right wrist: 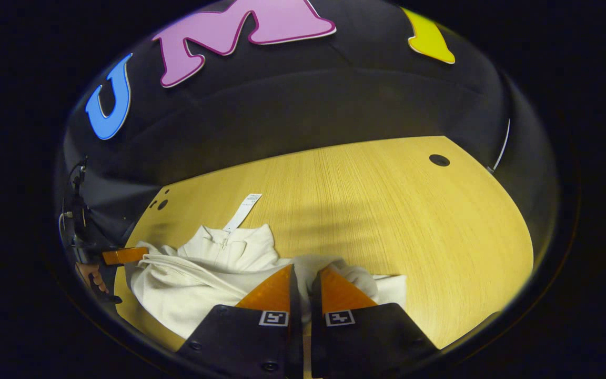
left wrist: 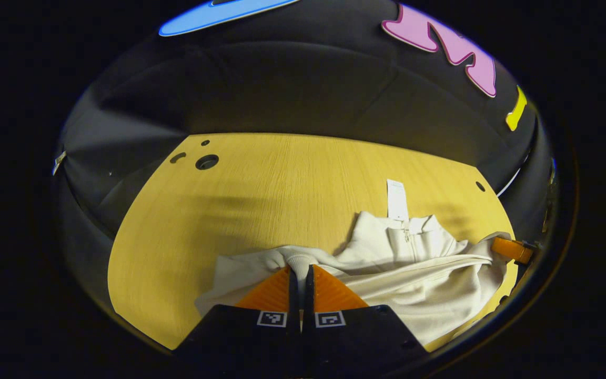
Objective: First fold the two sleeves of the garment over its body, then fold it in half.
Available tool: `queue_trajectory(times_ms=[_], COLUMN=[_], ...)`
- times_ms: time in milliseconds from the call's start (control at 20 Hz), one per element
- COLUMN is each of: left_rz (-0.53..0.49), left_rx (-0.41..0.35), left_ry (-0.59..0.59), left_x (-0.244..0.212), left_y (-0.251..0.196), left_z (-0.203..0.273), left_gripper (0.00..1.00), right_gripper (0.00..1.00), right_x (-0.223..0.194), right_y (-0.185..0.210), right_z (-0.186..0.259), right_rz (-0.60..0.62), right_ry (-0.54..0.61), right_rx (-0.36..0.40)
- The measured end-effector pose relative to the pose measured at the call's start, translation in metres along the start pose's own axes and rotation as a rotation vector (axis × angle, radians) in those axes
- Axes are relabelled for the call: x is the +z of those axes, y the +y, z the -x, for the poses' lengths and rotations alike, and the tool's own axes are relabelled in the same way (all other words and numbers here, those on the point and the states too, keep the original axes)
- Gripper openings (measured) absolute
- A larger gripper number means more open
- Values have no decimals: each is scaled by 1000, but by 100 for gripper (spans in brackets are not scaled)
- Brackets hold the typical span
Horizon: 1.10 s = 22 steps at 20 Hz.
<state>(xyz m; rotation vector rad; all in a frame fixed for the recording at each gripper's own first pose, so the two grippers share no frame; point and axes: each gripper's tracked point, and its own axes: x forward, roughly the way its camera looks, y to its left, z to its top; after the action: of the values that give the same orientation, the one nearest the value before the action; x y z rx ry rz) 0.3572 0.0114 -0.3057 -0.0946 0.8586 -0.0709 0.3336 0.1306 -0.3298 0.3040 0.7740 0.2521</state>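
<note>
Both tongs are clamped on cloth: my left tongs [left wrist: 300, 273] pinch a bunched sleeve cuff of the cream garment [left wrist: 418, 273], and my right tongs [right wrist: 305, 279] pinch the other sleeve [right wrist: 329, 266]. I have the garment lying rumpled on the wooden desk [left wrist: 282, 179] by its near edge, collar and white tag [left wrist: 396, 199] pointing toward the far edge.

Light wooden table [left wrist: 282, 179] with fine straight grain, backed by black cloth. Round holes near the far corners [left wrist: 206, 161] [right wrist: 438, 160]. Directly on it, a cream zip-neck garment [left wrist: 418, 263], rumpled, collar toward the far edge, spread along the near side. White paper tag [left wrist: 396, 199] lying flat on the wood just beyond the collar, attached at the zip.
</note>
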Motion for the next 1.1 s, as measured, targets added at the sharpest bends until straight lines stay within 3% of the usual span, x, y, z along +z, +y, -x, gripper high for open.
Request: queue_trajectory(times_ms=[150,350,500,600,650,700,750,900,950,1000,1100], left_rz=[36,27,11,-14,-27,-34,-37,-19,-15,-14,-9], left_rx=[18,10,12,53,72,84,101,106,109,111,109], left_ry=[39,33,28,32,32,25,13,-32,-45,-60,-93], left_x=[-15,-19,-19,-19,-17,-15,-12,-4,-1,1,7], left_y=[2,5,5,12,13,14,17,18,18,20,21], left_z=[-14,-20,-21,-21,-20,-17,-15,-4,1,7,19], left_gripper=[2,9,23,24,32,48,54,70,73,82,89], right_gripper=[15,33,41,49,55,58,66,76,95,96,96], right_x=[-15,-29,-33,-31,-30,-29,-25,-10,-2,5,17], right_y=[-4,-6,-7,-6,-5,-5,-4,-5,-6,-7,-10], right_z=[-15,-26,-30,-29,-28,-26,-23,-11,-3,4,18], right_rz=[13,8,10,13,11,7,2,-12,-20,-29,-37], right_ry=[48,96,108,105,100,96,90,44,24,3,-35], right_rx=[-10,-2,-2,-9,-10,-11,-8,-8,-5,-2,-3])
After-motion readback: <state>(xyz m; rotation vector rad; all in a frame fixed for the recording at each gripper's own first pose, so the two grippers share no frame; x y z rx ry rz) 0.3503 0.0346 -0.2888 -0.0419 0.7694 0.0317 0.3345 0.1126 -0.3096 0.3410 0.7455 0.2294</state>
